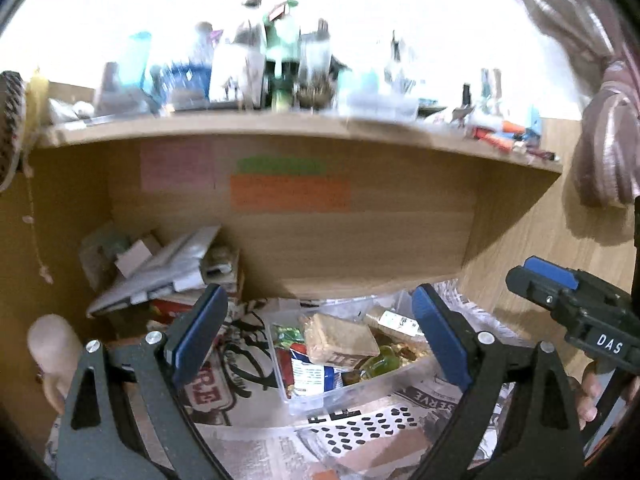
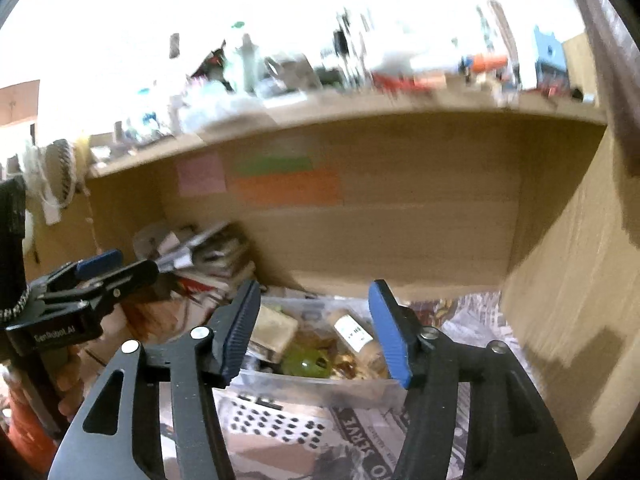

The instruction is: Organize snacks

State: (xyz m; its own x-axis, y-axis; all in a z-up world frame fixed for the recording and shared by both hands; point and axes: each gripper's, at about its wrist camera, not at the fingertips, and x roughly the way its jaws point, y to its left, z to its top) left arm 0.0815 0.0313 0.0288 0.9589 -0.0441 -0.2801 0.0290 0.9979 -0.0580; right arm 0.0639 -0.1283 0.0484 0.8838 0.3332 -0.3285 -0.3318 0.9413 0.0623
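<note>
In the lower middle of the left wrist view, the left gripper [image 1: 320, 332] hangs with its blue-padded black fingers spread wide apart, holding nothing. Between them, a little beyond the tips, sits the clear rectangular plastic container [image 1: 320, 398] of snacks on newspaper sheets [image 1: 420, 404] that line the bottom of a wooden cubby. Inside the container lie a tan wafer-like block in clear wrap [image 1: 340, 340], a white-and-blue snack packet [image 1: 310, 372], a green round item [image 1: 380, 358] and a small jar with a white label [image 1: 394, 320]. At the lower left of that view, a leaning pile of grey cardboard and books [image 1: 160, 272] rests against the cubby's back corner. Pink, green and orange sticky notes [image 1: 290, 194] are stuck to the back panel in the middle of the frame.

In the right wrist view the right gripper [image 2: 316, 332] is likewise parted and empty, framing the same container in the lower centre. The cluttered wooden shelf top [image 2: 360, 108] runs blurred across the upper part.
</note>
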